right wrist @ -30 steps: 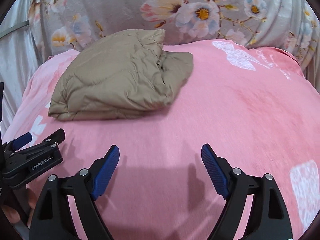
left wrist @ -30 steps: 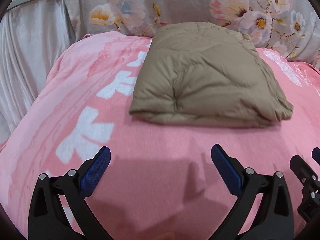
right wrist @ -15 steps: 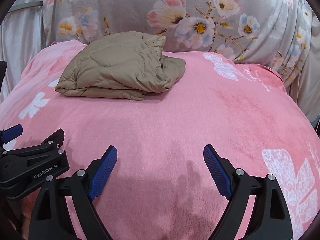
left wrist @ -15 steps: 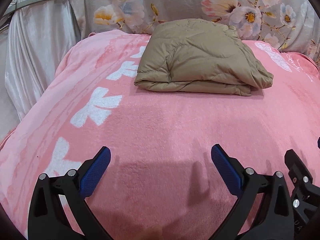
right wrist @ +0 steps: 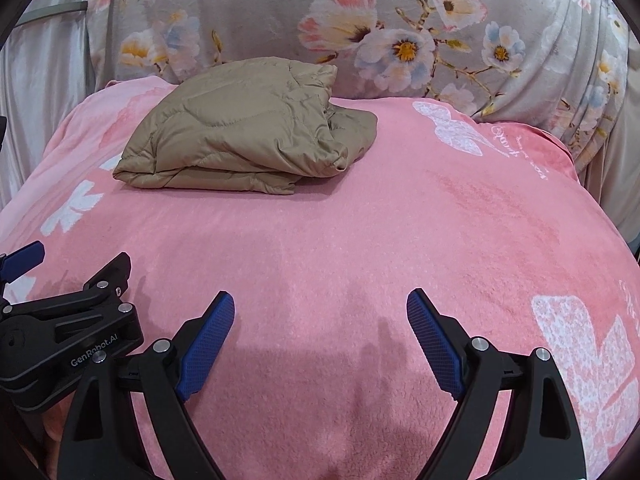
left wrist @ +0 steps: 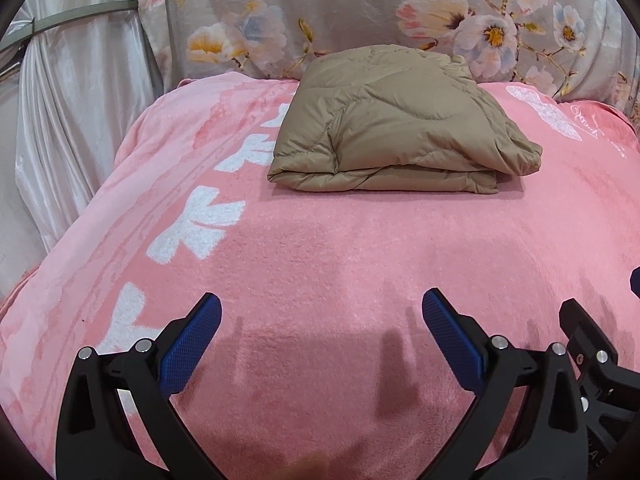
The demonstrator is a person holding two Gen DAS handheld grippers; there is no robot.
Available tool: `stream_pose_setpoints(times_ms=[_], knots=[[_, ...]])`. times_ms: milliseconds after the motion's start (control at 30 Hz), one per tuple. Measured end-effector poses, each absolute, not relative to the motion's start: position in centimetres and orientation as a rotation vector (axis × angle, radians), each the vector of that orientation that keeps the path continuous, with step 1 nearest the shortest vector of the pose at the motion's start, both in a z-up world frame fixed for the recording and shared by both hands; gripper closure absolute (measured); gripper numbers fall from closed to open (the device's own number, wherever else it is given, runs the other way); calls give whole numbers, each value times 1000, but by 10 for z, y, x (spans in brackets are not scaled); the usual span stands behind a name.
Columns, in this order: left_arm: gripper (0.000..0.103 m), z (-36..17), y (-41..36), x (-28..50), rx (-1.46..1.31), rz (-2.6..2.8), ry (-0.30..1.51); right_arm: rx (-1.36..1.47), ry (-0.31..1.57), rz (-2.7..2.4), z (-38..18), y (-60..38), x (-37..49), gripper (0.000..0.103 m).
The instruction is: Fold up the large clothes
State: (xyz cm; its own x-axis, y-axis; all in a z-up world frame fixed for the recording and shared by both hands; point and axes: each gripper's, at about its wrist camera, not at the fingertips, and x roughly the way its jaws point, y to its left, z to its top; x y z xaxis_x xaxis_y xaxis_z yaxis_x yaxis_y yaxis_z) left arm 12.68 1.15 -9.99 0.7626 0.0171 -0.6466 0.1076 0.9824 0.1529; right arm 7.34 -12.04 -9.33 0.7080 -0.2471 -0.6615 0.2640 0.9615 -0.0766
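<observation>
Right gripper [left wrist: 600, 344] cut off by the frame's edge; 1 finger hidden.

Black claw [right wrist: 320, 340] frames, blue textured pads [right wrist: 206, 346] (silver screws, "GenRobot.AI" lettering)

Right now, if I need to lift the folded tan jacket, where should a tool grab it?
Probably take the tan jacket by its stacked near edge, coming in low from the front: the layers end there in a straight, thick lip, while its right end is loose and rumpled. Both tools are open.
</observation>
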Motion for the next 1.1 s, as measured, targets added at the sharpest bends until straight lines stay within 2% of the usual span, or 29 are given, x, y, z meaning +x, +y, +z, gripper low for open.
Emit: stream_pose_setpoints(times_ms=[1100], knots=[[5, -97, 11, 124, 195, -41, 684, 30, 732, -283, -94, -121, 73, 17]])
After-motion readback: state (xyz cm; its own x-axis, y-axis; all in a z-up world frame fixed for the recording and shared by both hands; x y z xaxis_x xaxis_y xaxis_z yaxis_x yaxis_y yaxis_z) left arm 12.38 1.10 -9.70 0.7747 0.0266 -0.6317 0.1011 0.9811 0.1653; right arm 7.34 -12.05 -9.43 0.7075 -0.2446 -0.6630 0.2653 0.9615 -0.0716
